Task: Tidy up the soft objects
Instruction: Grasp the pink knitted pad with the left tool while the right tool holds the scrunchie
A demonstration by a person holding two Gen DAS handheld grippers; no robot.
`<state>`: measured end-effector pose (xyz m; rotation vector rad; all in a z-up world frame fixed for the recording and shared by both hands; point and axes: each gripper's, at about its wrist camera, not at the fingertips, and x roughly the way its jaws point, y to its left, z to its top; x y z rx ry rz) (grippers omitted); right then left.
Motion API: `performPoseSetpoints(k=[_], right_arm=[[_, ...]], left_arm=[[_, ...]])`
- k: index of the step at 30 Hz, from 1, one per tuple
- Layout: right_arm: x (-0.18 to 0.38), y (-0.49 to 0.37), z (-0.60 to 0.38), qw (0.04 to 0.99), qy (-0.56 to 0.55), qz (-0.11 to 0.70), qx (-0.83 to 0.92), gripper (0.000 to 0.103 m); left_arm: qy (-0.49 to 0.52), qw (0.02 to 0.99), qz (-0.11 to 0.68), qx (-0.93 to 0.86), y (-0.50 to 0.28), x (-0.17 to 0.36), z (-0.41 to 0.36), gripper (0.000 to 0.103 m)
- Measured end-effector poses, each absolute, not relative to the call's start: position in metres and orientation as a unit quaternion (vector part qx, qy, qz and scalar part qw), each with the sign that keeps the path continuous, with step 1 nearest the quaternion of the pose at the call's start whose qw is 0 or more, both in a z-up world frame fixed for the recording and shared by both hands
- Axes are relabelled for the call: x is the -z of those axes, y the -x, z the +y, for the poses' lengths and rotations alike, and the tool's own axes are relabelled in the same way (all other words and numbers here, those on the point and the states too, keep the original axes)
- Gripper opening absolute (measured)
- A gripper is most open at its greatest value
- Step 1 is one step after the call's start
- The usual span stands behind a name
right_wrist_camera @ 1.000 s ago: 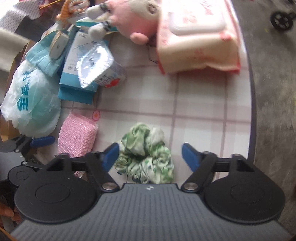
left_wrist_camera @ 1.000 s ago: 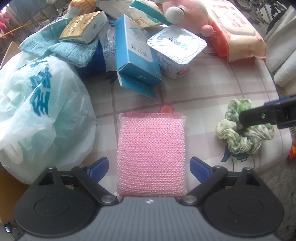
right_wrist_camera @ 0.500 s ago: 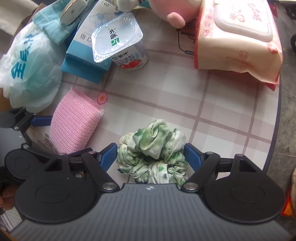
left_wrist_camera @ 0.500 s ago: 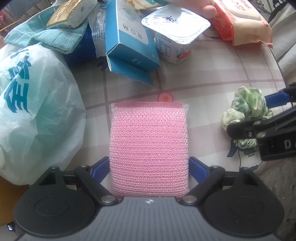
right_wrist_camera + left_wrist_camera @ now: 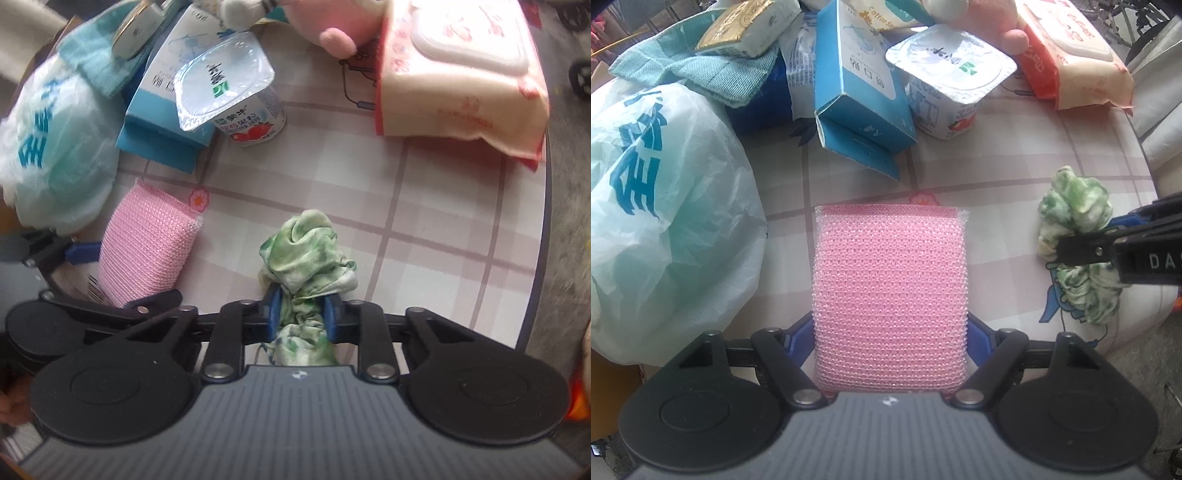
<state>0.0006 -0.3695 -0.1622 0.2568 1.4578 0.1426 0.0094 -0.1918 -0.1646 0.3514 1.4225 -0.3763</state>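
A pink mesh sponge (image 5: 890,295) lies on the checked tablecloth between the blue pads of my left gripper (image 5: 891,334), whose jaws press its two sides. It also shows in the right wrist view (image 5: 146,245). A green and white scrunchie (image 5: 308,254) is squeezed between the pads of my right gripper (image 5: 301,314). In the left wrist view the scrunchie (image 5: 1075,210) sits at the right with the right gripper (image 5: 1108,240) clamped across it.
A white and teal plastic bag (image 5: 661,206) bulges at the left. Behind stand a blue box (image 5: 860,92), a yogurt cup (image 5: 949,81), a teal cloth (image 5: 701,70), a wet-wipes pack (image 5: 458,74) and a pink plush toy (image 5: 332,22). The table edge (image 5: 543,236) curves at the right.
Both grippers closed: the right jaws went from wide open around the scrunchie to squeezing it. The left jaws moved forward and in against the sponge's sides.
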Motion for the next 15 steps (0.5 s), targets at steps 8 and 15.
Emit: performPoseSetpoints(k=[8,15], right_arm=[[0.151,0.005,-0.366,0.737,-0.156,0.654,-0.068,0.018],[0.133,0.014,-0.355,0.740,-0.164,0.648,-0.077,0.018]], left_arm=[[-0.155,0.734,0.638,0.174,0.001,0.151,-0.186,0.081],[-0.143,0.738,0.636,0.173,0.011,0.133,-0.171,0.081]])
